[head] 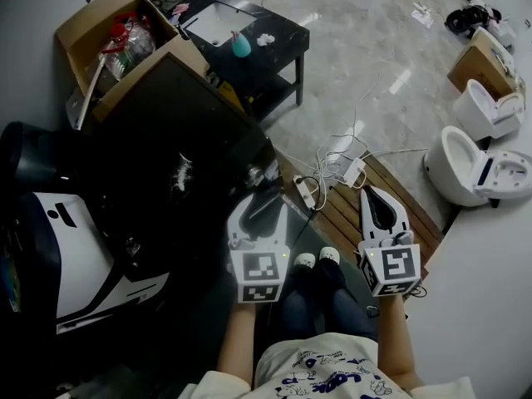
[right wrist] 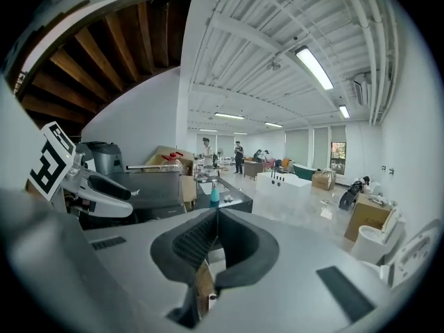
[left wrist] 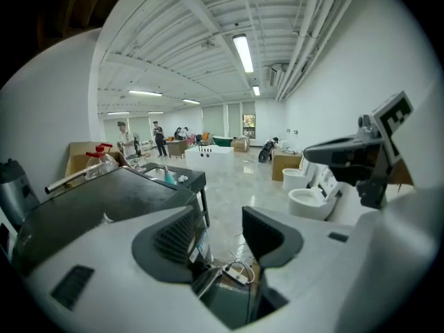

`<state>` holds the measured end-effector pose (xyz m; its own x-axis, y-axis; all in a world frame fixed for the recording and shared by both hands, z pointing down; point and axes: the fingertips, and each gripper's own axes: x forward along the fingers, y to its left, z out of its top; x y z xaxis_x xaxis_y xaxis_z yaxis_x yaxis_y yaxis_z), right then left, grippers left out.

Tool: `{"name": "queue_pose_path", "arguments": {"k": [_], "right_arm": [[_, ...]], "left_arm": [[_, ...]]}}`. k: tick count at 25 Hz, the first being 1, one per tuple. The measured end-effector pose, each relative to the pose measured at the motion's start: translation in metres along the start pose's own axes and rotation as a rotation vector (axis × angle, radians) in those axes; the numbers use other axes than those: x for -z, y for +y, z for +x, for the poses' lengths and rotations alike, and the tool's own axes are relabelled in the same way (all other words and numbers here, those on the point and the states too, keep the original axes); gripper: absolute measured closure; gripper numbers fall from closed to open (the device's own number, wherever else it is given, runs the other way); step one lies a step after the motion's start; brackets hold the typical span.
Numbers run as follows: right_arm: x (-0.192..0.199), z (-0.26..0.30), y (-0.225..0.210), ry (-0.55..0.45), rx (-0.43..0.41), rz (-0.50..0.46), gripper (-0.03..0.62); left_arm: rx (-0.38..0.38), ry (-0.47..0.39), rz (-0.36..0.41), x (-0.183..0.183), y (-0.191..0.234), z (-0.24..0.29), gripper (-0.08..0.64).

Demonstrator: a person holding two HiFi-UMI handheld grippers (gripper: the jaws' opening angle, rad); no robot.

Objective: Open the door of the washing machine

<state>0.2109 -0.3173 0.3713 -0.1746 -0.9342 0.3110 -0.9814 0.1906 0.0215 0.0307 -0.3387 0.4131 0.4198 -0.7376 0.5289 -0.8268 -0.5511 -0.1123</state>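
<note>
The washing machine (head: 170, 131) is a dark box with a flat black top, left of centre in the head view; its front and door are in shadow and I cannot make them out. Its top also shows in the left gripper view (left wrist: 104, 200) and the right gripper view (right wrist: 149, 186). My left gripper (head: 262, 208) hovers by the machine's near right corner, open with nothing between its pads (left wrist: 218, 224). My right gripper (head: 382, 210) is held further right over the wooden platform, its pads pressed together and empty (right wrist: 215, 217).
A black table (head: 287, 36) with a sink and a teal bottle (head: 241, 45) stands behind the machine, and a cardboard box (head: 100, 23) is at the far left. A power strip with cables (head: 332, 173) lies on the floor. White toilets (head: 465, 165) stand at the right.
</note>
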Motion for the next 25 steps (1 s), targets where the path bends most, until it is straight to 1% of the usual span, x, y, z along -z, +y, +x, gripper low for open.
{"name": "queue_pose_path", "arguments": {"k": [2,7,12,18,22,25], "right_arm": [[0.004,0.006,-0.005,0.008,-0.010,-0.003,0.574],[0.021,0.017,-0.015,0.037,-0.033,-0.001,0.574],[0.037,0.025,-0.023,0.064,-0.047,0.008,0.574],[0.059,0.030,-0.032,0.095,-0.053,0.022,0.574],[0.071,0.031,-0.038,0.115,-0.055,0.030,0.574],[0.081,0.032,-0.042,0.131,-0.058,0.036,0.574]], "left_arm": [[0.014,0.038,0.021,0.007,-0.005,0.011,0.354],[0.079,0.179,0.068,0.034,-0.017,0.040,0.354],[0.096,0.322,0.174,0.060,-0.020,0.066,0.354],[0.149,0.504,0.264,0.100,-0.030,0.093,0.354],[0.218,0.645,0.309,0.134,-0.038,0.111,0.354],[0.261,0.736,0.362,0.159,-0.040,0.126,0.354]]}}
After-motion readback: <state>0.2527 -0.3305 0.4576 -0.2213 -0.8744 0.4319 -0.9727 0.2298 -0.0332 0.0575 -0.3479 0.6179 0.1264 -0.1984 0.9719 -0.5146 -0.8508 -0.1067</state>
